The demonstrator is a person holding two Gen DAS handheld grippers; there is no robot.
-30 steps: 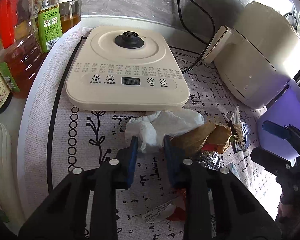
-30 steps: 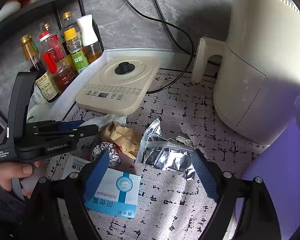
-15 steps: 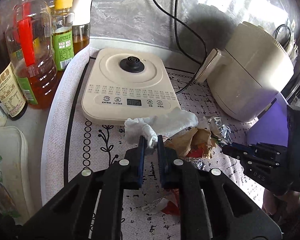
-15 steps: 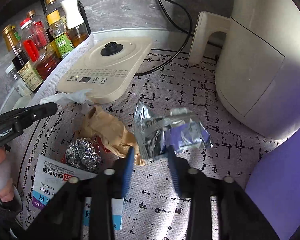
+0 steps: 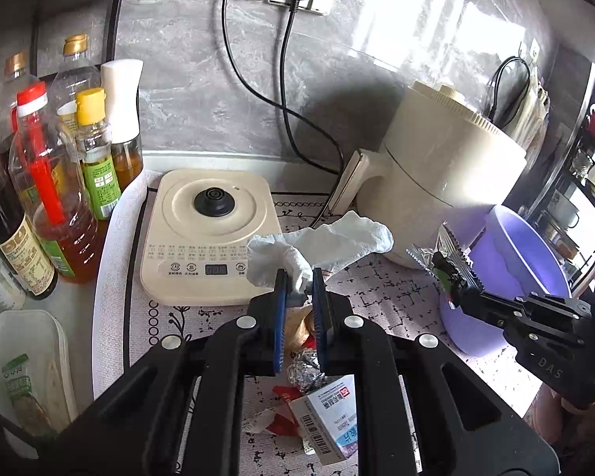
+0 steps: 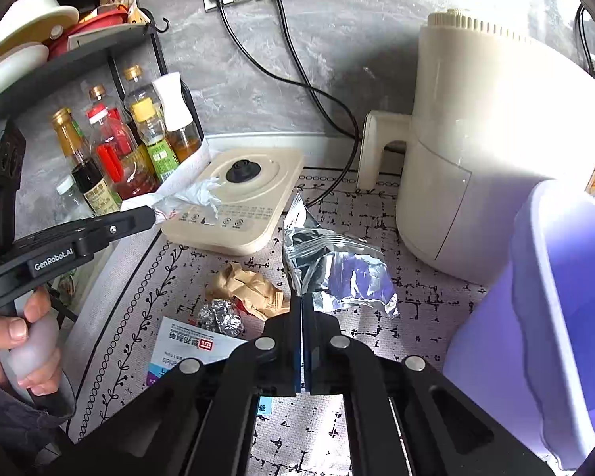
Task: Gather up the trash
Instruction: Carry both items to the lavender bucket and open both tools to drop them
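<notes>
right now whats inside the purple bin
Only bare inner wall of the purple bin shows, with no trash visible. Its bottom is cut off by the frame edge, so I cannot tell what lies there.

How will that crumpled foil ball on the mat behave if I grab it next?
The foil ball looks tightly crumpled, so it is probably light and will likely dent under the pads rather than spring back. Its rounded shape may let it roll if nudged, though the brown paper wad beside it could stop it. The creased surface should give fair grip.
</notes>
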